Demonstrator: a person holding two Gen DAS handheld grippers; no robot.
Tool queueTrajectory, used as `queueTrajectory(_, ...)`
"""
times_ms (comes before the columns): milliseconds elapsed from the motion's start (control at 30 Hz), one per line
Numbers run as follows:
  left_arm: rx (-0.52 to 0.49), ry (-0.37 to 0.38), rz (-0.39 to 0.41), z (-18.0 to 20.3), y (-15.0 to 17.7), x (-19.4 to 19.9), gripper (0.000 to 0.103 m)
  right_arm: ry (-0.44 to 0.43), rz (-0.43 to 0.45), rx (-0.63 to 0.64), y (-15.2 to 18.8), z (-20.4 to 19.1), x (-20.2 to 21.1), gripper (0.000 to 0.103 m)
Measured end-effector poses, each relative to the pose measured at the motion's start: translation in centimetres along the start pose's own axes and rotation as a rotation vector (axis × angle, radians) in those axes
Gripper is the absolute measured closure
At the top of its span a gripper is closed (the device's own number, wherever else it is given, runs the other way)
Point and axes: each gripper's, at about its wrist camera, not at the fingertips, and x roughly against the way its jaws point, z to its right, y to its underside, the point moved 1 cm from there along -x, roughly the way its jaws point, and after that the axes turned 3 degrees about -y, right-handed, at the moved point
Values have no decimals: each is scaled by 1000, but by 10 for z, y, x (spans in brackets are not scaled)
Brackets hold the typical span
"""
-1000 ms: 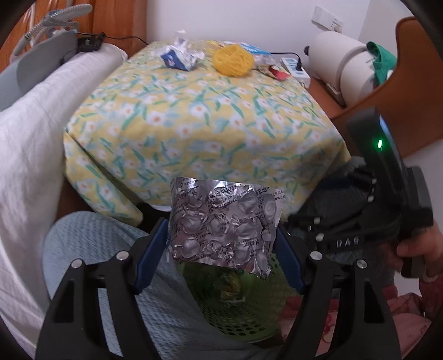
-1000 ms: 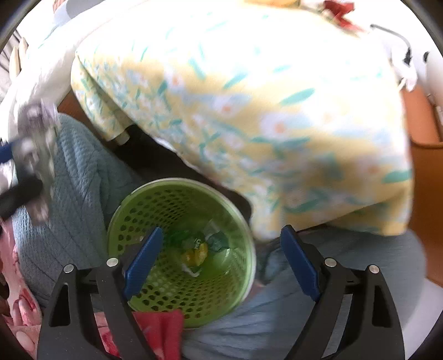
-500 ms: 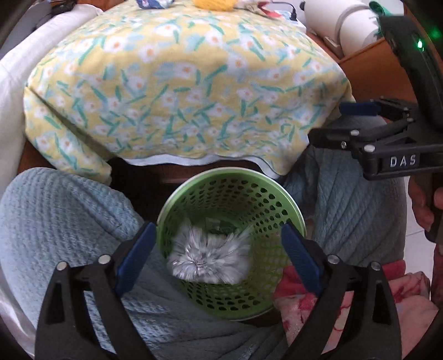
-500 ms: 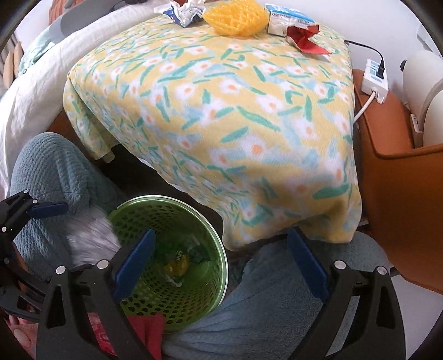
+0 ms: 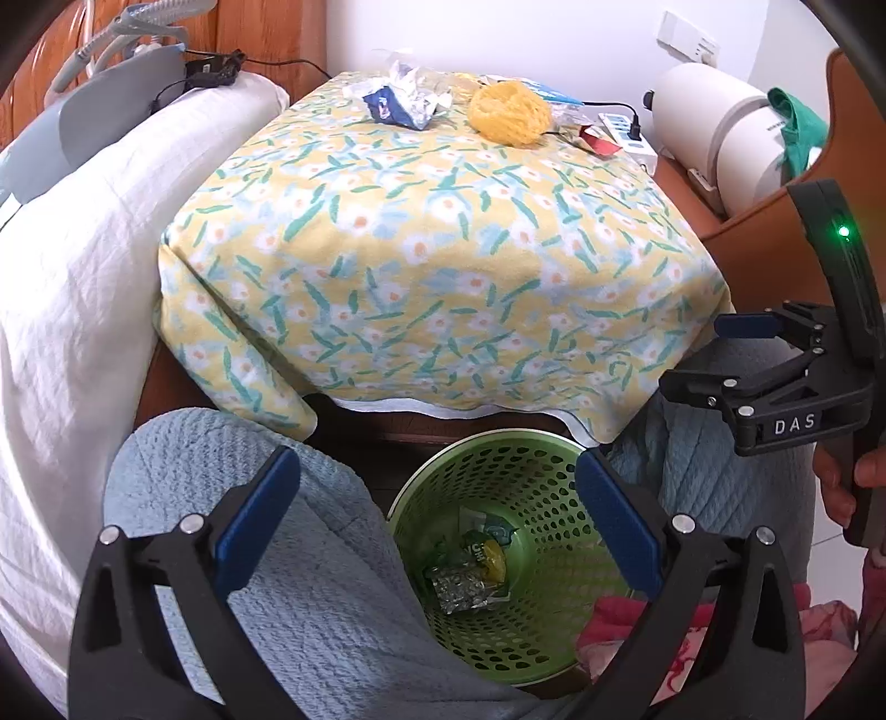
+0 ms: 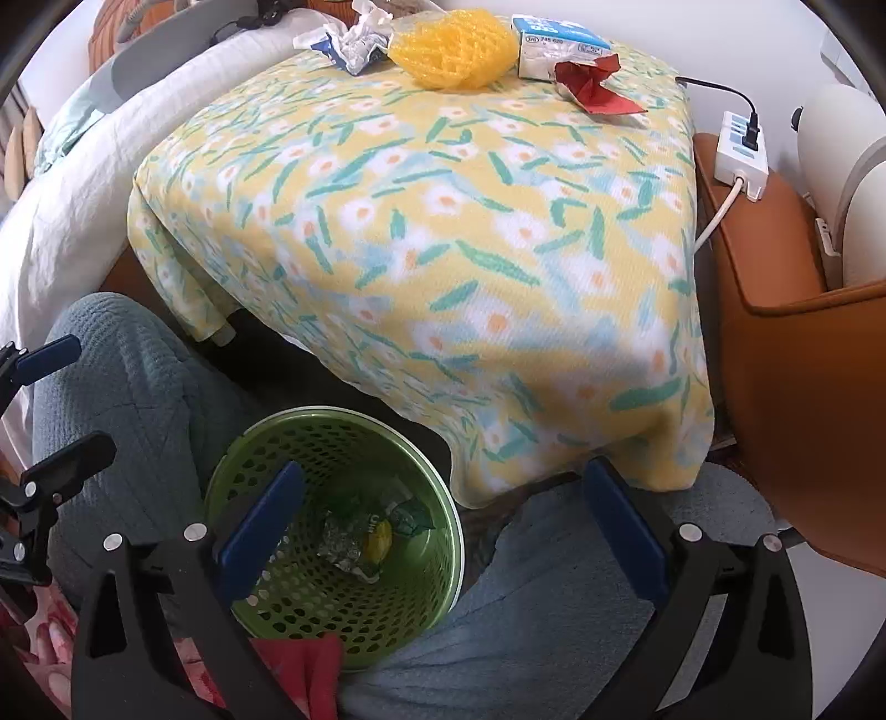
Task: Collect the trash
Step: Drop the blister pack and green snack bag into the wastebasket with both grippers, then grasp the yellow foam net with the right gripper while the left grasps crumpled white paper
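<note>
— What's changed since a second ago?

— The foil blister pack (image 5: 462, 588) that sat between the left gripper (image 5: 437, 526)'s pads is gone from them; it lies at the bottom of the green basket (image 5: 559, 659) among other wrappers. Both sets of jaws are opening, nothing between them.

— And the right gripper (image 6: 437, 531)?

— Empty too, hanging over the basket's edge and the person's knee.

— So which step is this?

— A drop just finished, I'd say. More trash waits at the far edge of the flowered cloth (image 5: 443, 260): a crumpled wrapper (image 5: 407, 99), yellow foam netting (image 5: 509, 113), a carton (image 6: 559, 52), a red wrapper (image 6: 595, 88) (four pieces at least).

— Next move?

— Probably a reach up and across the table, jaws wide, closing on one piece.
</note>
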Motion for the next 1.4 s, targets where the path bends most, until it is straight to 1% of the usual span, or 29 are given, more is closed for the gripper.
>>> queueTrajectory(133, 18, 6, -6, -2, -2, -2, 8, -6, 10, 4, -5, 1, 9, 3)
queueTrajectory(267, 21, -3, 17, -4, -14, -2, 8, -38, 58, 11, -21, -2, 24, 3)
queueTrajectory(367, 9, -29, 67, -8, -37, 1, 8, -52, 101, 12, -38, -3, 33, 3)
queueTrajectory(400, 2, -43, 90, -9, -48, 2, 8, -58, 133, 2, -53, -2, 39, 3)
queueTrajectory(467, -1, -64, 132, -12, -68, 3, 8, -61, 161, -10, -65, -2, 42, 3)
queueTrajectory(500, 0, -70, 147, -14, -77, 4, 8, -70, 186, -31, -82, 1, 45, 3)
queueTrajectory(533, 6, -76, 169, -17, -90, 4, 8, -73, 194, -43, -88, 1, 45, 3)
queueTrajectory(600, 24, -82, 194, -22, -108, 2, 8, -88, 215, -96, -113, 9, 42, 3)
queueTrajectory(700, 54, -95, 215, -28, -129, -3, 8, -117, 224, -162, -139, 18, 33, 3)
queueTrajectory(833, 106, -110, 222, -37, -145, -12, 8, -115, 228, -242, -172, 28, 14, 3)
queueTrajectory(900, 128, -111, 218, -41, -150, -18, 8, -98, 225, -272, -184, 30, 3, 3)
queueTrajectory(1033, 150, -129, 214, -47, -157, -26, 8, -67, 207, -296, -195, 30, -15, 3)
queueTrajectory(1100, 160, -129, 210, -49, -159, -29, 8, -56, 196, -295, -197, 29, -22, 9)
queueTrajectory(1133, 164, -131, 209, -50, -160, -30, 8, -57, 188, -292, -199, 29, -26, 15)
queueTrajectory(1167, 168, -132, 208, -50, -161, -31, 8, -66, 180, -287, -199, 28, -29, 23)
queueTrajectory(1200, 170, -133, 207, -51, -162, -31, 8, -74, 177, -286, -199, 28, -31, 28)
queueTrajectory(1233, 173, -134, 206, -51, -164, -32, 8, -92, 173, -284, -199, 28, -33, 41)
queueTrajectory(1267, 176, -133, 205, -51, -165, -33, 8, -94, 180, -282, -198, 29, -32, 47)
queueTrajectory(1300, 177, -131, 204, -50, -166, -34, 8, -95, 191, -281, -197, 30, -30, 48)
queueTrajectory(1367, 180, -128, 201, -49, -169, -36, 8, -115, 205, -284, -195, 31, -26, 59)
queueTrajectory(1400, 180, -127, 200, -47, -171, -37, 8, -120, 209, -284, -194, 30, -26, 60)
